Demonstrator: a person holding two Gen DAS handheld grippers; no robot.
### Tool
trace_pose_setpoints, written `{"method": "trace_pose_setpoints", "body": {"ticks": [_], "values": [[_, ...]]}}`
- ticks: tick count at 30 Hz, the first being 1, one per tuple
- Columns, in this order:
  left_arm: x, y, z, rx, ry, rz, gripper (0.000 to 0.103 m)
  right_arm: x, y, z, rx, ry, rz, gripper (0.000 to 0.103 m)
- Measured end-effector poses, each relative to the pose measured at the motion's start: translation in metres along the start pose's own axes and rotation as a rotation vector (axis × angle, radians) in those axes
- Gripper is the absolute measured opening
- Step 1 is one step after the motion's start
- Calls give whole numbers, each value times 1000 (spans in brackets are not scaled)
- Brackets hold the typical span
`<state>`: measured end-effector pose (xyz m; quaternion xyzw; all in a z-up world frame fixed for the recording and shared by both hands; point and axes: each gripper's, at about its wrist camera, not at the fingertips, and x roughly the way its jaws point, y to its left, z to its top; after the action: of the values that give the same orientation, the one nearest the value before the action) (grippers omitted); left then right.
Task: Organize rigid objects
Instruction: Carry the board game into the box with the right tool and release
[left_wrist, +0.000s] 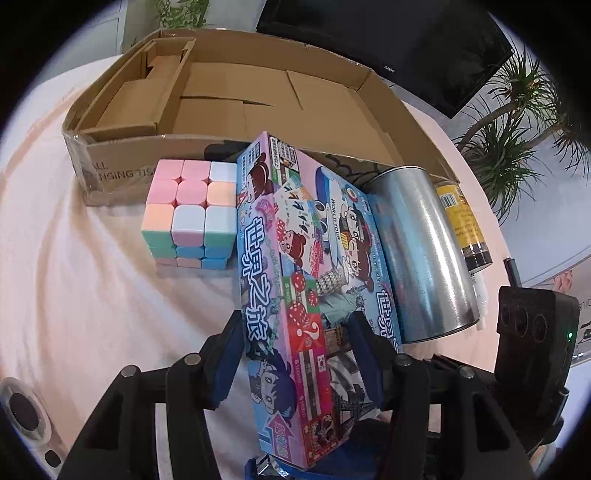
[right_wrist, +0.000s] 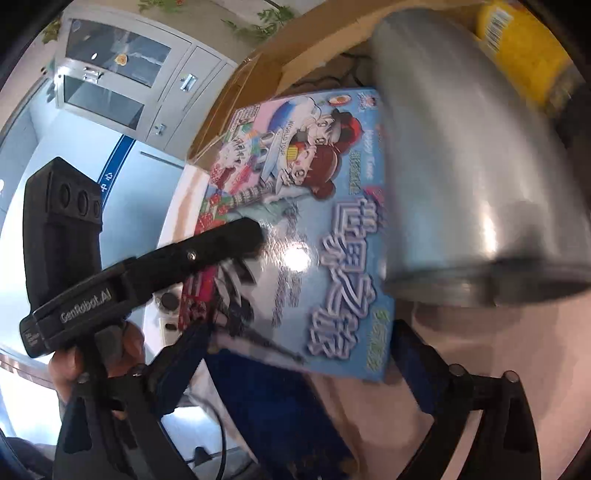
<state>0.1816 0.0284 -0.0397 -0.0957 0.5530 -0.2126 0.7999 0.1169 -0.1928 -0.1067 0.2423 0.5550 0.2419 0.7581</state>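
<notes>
— How are the two tools posed?

— In the left wrist view the left gripper is seen at the bottom centre, its blue pads closed against the two sides of the board game box, which is held tilted on edge. In the right wrist view the right gripper is spread wide at the bottom of the frame; the box's lower edge lies between its fingers, but whether anything is touched cannot be told, as that part is blurred. A hand is seen at the lower left there, wrapped round the handle of the other tool.

— And the surface, the room?

— A pale pink cloth is spread beneath everything. A cardboard box is seen at the top of the left view, a pastel puzzle cube just in front of it and beside the game box. A metal can is lying on its side right of the game box, a yellow-labelled bottle just beyond.

— What is shown by one view only?

— The cube by the left only; a grey cabinet — upper left — by the right only.
</notes>
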Motion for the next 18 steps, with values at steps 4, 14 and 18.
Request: {"method": "trace_pose_setpoints", "body": {"ticks": [4, 14, 18], "values": [[-7, -7, -3, 52, -14, 30, 54, 1, 8, -1, -58, 2, -40, 93], [-85, -27, -16, 61, -233, 38, 54, -41, 74, -20, -154, -158, -46, 87], [-108, -29, 10, 53, -315, 18, 54, -70, 98, -6, -224, -232, -85, 87]]}}
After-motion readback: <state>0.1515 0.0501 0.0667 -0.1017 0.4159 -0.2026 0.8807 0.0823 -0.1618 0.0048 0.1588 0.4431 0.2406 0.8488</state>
